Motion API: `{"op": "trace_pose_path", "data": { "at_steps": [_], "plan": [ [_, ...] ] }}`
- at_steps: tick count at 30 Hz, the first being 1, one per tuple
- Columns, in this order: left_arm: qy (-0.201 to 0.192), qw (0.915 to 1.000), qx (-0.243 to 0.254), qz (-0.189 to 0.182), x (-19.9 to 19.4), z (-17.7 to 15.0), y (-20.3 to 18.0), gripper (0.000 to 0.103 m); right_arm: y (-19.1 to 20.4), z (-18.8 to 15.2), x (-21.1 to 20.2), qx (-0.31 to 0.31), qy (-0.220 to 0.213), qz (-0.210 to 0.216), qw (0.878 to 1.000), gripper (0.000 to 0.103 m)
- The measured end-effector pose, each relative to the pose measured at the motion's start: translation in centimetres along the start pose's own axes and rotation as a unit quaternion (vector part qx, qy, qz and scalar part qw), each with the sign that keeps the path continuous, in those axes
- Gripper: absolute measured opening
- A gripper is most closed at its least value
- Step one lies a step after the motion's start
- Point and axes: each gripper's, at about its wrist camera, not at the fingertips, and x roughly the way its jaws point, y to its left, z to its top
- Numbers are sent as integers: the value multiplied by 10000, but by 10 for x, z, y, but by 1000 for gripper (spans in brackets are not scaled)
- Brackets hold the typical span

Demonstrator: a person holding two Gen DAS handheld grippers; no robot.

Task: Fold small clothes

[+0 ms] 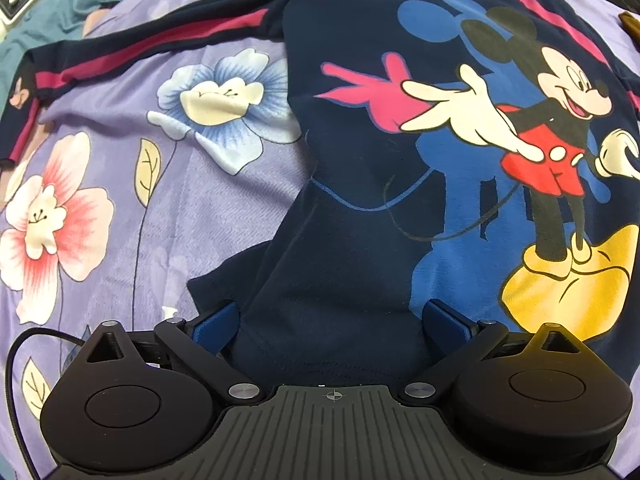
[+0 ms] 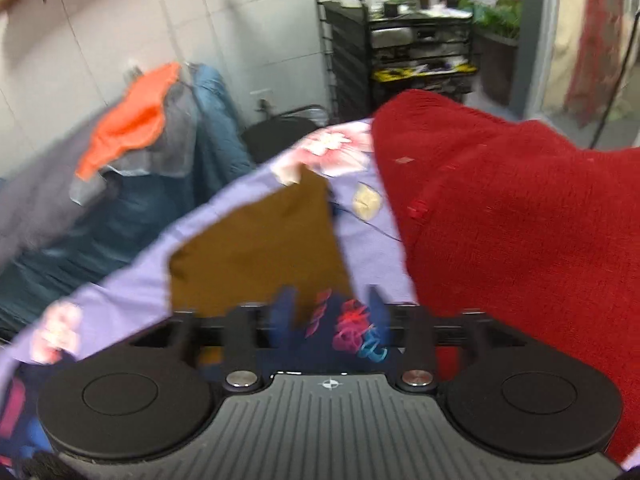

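One navy long-sleeved cartoon-mouse shirt [image 1: 360, 160], spread on one lilac floral bedsheet [image 1: 120, 220]. Left gripper [image 1: 332, 320]: jaws wide, hem bunched between. Right gripper [image 2: 330, 312]: blurred, grip unclear. One red knit garment [image 2: 520, 220]; one brown cloth [image 2: 260, 248].

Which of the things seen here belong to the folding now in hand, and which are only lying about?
Belonging to the job:
navy Mickey shirt, spread on the floral sheet
left gripper, fingers on either side of its hem
right gripper, navy printed cloth between its fingers

Lying about:
red knit
brown cloth
orange garment
black cart
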Motion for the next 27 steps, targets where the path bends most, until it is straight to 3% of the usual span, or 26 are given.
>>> {"op": "trace_pose_path", "data": {
  "at_steps": [2, 5, 7, 10, 13, 17, 20, 23, 27],
  "plan": [
    [4, 10000, -4, 19, 0, 0, -1, 103, 6, -13, -5, -145, -94, -270, 9995, 64],
    [-24, 10000, -18, 21, 0, -1, -1, 103, 12, -30, -20, -347, -220, 56, 9991, 65],
    [-54, 10000, -25, 14, 0, -2, -2, 103, 19, -43, -35, -379, -216, 412, 9982, 68],
    [-98, 10000, 3, -16, 0, -3, -1, 103, 37, -73, -60, -510, 127, 1264, 9906, 70],
    [-106, 9999, 37, -54, -1, -4, -1, 103, 66, -120, -79, -859, 554, 2081, 9728, 70],
    [-87, 9998, 120, -111, -2, -2, 0, 103, 111, -198, -93, -1524, 1253, 2904, 9363, 65],
    [-87, 9996, 222, -173, -3, -1, 1, 103, 139, -254, -83, -1838, 2012, 2876, 9182, 51],
    [-349, 9990, 228, -176, -12, -4, 9, 103, 157, -296, -78, -2076, 2292, 2663, 9129, 48],
    [-815, 9964, -97, -205, -34, -13, 39, 103, 181, -333, -75, -2486, 2566, 2624, 8964, 48]
  ]
}}
